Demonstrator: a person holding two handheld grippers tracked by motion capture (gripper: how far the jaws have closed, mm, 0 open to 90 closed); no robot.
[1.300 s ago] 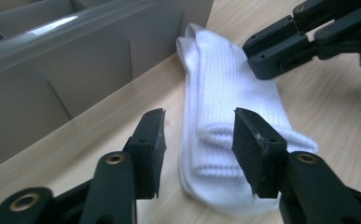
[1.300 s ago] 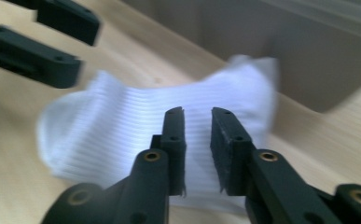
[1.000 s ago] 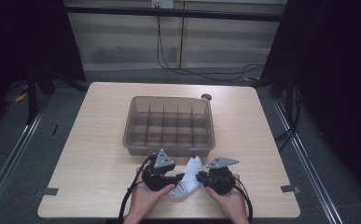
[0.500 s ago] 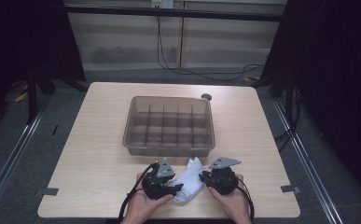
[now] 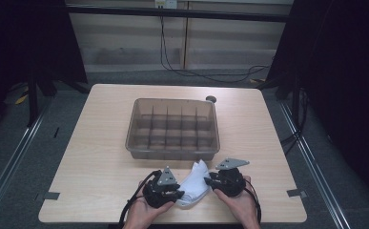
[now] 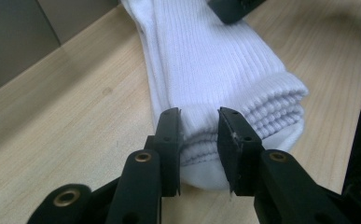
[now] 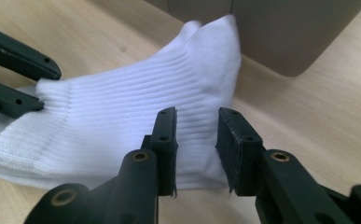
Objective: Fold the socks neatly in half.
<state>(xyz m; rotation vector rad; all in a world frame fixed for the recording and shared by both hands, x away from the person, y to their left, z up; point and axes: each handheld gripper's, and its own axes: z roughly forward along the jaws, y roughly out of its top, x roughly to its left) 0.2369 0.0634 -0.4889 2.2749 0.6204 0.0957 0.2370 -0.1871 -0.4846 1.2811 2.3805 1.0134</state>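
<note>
In the high view the person's hands and the bodies of the two tools hid where the jaws met the cloth, and the forearms were cut off by the bottom edge. The small dark round thing (image 5: 211,99) at the desk's far edge, just behind the box, was too small to make out.

The white sock (image 5: 193,187) lay on the pale wooden desk (image 5: 101,143), near its front edge, just in front of the clear divided box (image 5: 173,129). It was ribbed, folded into several layers, and its far tip lay just beside the box wall. In the left gripper view the folded cuff end showed stacked ribbed edges.

The left claw (image 6: 199,140) was clamped on the sock's cuff end, the cloth bunched between its two black jaws. The right claw (image 7: 196,140) had its jaws on either side of the sock's other edge, with white fabric between them, so it gripped the sock too. In the right gripper view the left claw's jaws reached the sock's cuff from the picture's left side, one above and one below the cloth.
</note>
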